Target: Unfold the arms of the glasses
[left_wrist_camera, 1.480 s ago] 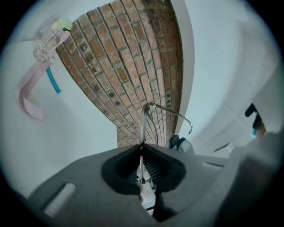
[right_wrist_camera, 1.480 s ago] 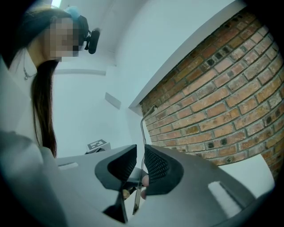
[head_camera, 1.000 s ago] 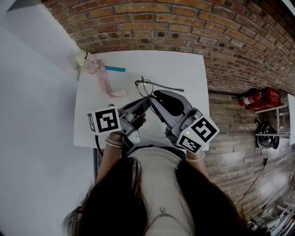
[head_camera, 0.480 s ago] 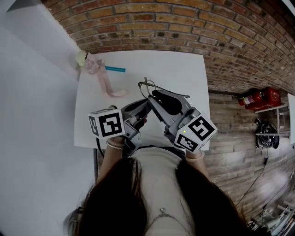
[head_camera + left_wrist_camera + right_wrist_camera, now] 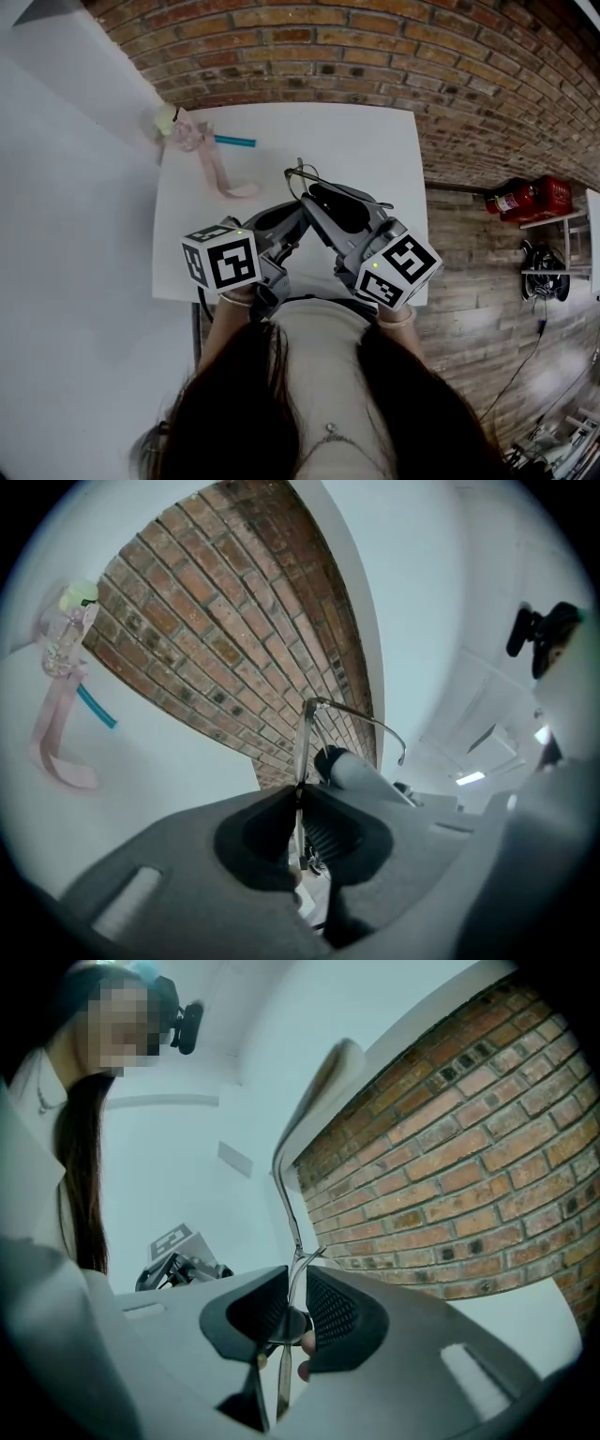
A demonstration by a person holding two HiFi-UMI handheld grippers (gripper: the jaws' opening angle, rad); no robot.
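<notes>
Left claw (image 5: 294, 214) and right claw (image 5: 315, 199) are each clamped on the glasses (image 5: 304, 735) over the white table (image 5: 375, 141)

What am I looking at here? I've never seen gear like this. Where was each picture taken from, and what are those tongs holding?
There is no robot here. A person holds a hand tool with two jaws in each hand: the left gripper and the right gripper. The cube with square markers belongs to the tool.

The top-down picture comes from a camera on the person's head. The other two come from cameras riding on each gripper, looking along its jaws.

Both grippers are shut on a pair of thin wire glasses, held over a white table. On the table lie a pink ribbon, a blue stick and a small clear item with a yellow-green top; I cannot tell what that is.
</notes>
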